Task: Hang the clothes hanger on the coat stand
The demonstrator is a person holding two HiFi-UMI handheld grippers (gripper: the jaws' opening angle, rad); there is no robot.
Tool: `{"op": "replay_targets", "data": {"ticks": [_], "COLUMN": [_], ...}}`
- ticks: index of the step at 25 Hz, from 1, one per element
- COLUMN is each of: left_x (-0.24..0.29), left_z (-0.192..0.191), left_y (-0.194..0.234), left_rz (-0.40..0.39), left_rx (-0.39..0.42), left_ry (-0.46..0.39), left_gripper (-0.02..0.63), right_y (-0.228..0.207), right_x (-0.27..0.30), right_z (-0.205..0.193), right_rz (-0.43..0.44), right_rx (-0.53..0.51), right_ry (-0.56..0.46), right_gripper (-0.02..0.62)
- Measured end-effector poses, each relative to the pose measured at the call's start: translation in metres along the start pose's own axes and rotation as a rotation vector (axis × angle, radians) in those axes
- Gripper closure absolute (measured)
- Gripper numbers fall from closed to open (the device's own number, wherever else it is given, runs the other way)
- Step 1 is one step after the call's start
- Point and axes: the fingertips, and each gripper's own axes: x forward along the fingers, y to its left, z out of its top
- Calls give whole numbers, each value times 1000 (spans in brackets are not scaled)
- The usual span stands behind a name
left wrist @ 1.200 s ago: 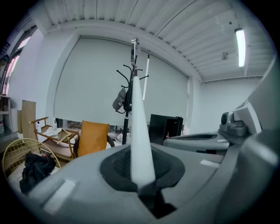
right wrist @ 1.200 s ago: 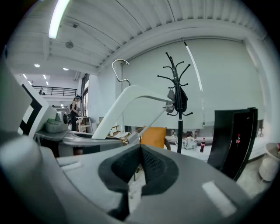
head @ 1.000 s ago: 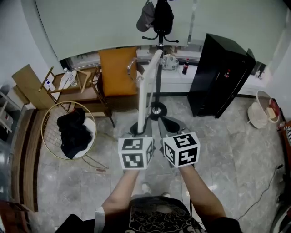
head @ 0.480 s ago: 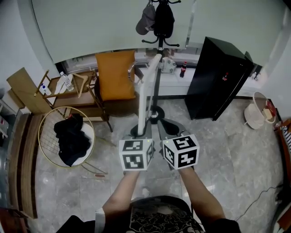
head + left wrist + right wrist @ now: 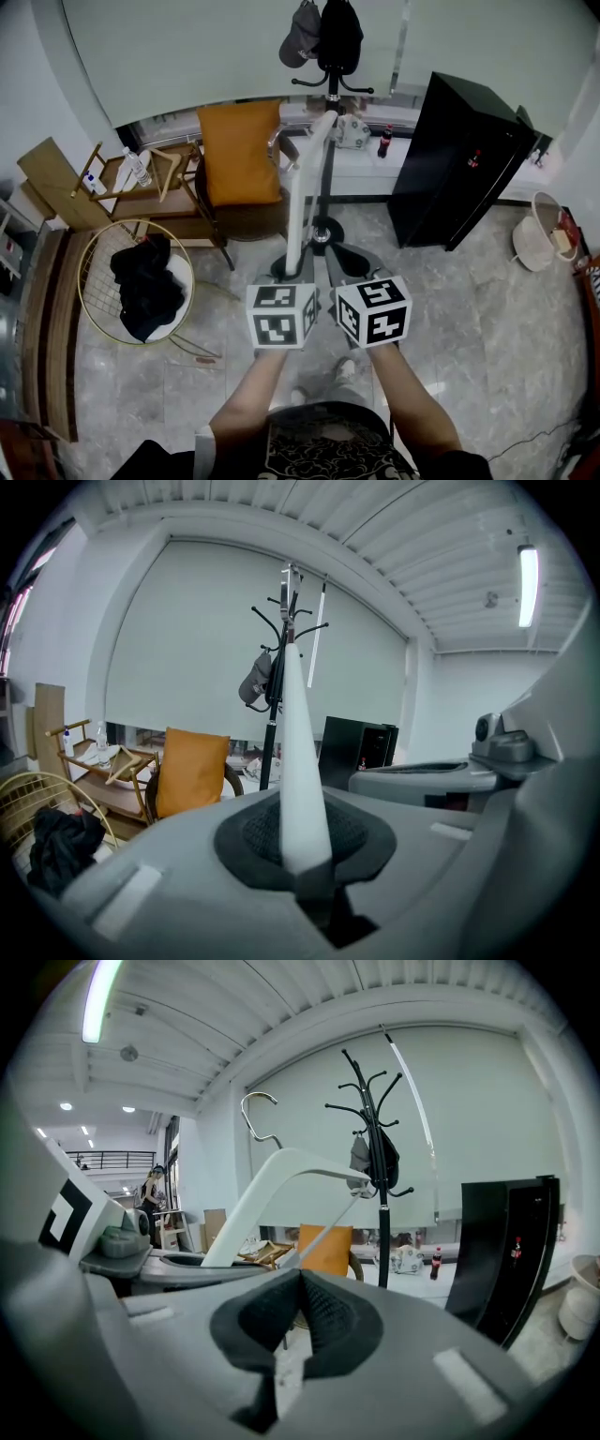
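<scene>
A white clothes hanger [image 5: 298, 202] rises from my left gripper [image 5: 292, 268], which is shut on the end of one of its arms. In the left gripper view the hanger arm [image 5: 298, 761] stands straight up between the pads, in line with the black coat stand [image 5: 273, 714]. The coat stand [image 5: 327, 159] is just ahead, with a grey cap [image 5: 302, 36] and a black bag [image 5: 339, 33] on its hooks. My right gripper [image 5: 341, 253] is beside the left one, shut and empty. The right gripper view has the hanger [image 5: 272, 1180], its metal hook [image 5: 255, 1101] and the stand [image 5: 380, 1213].
An orange chair [image 5: 239, 155] stands left of the stand and a black cabinet [image 5: 459, 159] right of it. A round wire basket [image 5: 103, 248] with dark clothes is at the left, a wooden cart [image 5: 131, 178] behind it, and a white bucket [image 5: 536, 230] at the far right.
Both grippers keep the same pose, and the hanger stays in the left one. The room has slid a little in the head view.
</scene>
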Motion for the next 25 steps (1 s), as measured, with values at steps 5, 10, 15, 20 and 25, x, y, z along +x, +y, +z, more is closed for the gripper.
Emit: {"op": "replay_targets", "data": {"ticks": [5, 10, 15, 20, 25], "left_x": [41, 83, 119, 149, 174], "left_z": [6, 11, 16, 14, 21], "left_y": [-12, -23, -39, -55, -64], "left_rz": [24, 40, 46, 51, 65], "left_rx": [2, 1, 2, 3, 9], "left_ry": [19, 37, 54, 63, 70], "left_gripper": [561, 561, 561, 561, 561], "right_y": [-45, -89, -126, -155, -181], "right_x": [14, 31, 39, 46, 52], "right_z": [8, 16, 16, 21, 31], "right_rz": [23, 38, 48, 67, 78], "right_rx": [15, 30, 39, 33, 20], "right_ry": [-5, -16, -1, -8, -13], "right_gripper": [595, 595, 595, 595, 595]}}
